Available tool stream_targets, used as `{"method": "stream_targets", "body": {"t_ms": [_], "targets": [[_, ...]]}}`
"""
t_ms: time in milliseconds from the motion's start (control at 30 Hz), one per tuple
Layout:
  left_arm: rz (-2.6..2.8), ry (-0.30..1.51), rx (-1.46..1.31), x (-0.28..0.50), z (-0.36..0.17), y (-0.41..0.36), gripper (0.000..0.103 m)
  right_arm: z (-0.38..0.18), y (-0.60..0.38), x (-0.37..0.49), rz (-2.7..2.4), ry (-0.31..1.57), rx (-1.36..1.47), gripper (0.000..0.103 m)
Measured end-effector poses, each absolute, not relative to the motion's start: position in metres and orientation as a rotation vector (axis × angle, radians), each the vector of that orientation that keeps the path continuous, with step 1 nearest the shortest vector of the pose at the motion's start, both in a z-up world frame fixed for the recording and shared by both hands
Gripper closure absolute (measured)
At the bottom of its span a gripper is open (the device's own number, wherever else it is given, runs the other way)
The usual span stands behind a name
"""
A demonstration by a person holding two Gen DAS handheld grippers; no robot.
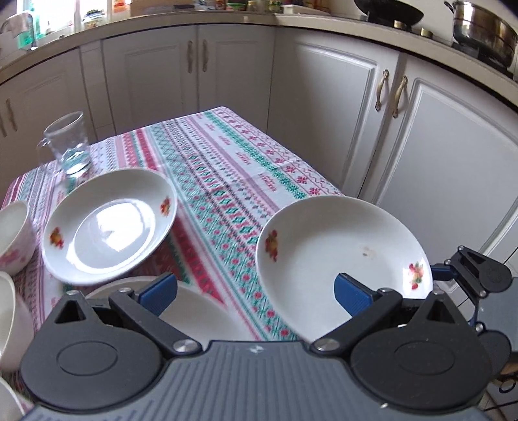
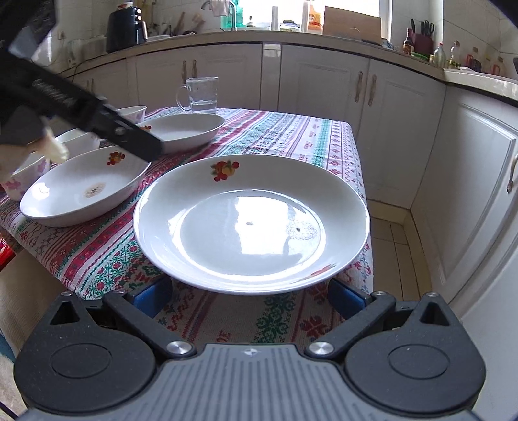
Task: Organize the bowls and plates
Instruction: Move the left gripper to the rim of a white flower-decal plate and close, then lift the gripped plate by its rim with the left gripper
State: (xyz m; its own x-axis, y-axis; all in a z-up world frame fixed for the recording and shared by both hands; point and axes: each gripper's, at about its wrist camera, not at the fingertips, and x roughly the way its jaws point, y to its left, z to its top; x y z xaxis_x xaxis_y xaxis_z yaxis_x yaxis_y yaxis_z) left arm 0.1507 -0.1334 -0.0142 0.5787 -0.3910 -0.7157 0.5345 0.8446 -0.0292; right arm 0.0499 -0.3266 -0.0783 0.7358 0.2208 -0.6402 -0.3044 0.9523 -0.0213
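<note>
- Left wrist view: your left tongs (image 1: 255,291) are spread and empty above the near plate (image 1: 207,317), white and partly hidden. Come down level over its rim before closing.
- Right wrist view: your right tongs (image 2: 249,296) are spread at the near rim of the large plate (image 2: 252,223) on the worktop (image 2: 285,136), glossy white with fruit prints. Pinch squarely so it doesn't slip.

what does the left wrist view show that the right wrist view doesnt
Only the left wrist view shows the stove corner with a steel pot and a dark wok.

Only the right wrist view shows the black appliance, the knife block, the tiled floor, and the left gripper from outside, reaching over the dishes.

Both show the patterned tablecloth, the glass mug, the plate at the table's right edge and a second fruit-print plate.
</note>
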Motion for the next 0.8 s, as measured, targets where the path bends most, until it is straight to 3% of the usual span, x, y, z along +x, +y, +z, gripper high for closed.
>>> {"method": "stream_targets", "body": {"t_ms": [800], "targets": [[-0.743,0.958,0.387,0.212,-0.042,-0.211,0.003,-0.083,-0.340,0.047,0.345,0.608,-0.133,0.000]]}}
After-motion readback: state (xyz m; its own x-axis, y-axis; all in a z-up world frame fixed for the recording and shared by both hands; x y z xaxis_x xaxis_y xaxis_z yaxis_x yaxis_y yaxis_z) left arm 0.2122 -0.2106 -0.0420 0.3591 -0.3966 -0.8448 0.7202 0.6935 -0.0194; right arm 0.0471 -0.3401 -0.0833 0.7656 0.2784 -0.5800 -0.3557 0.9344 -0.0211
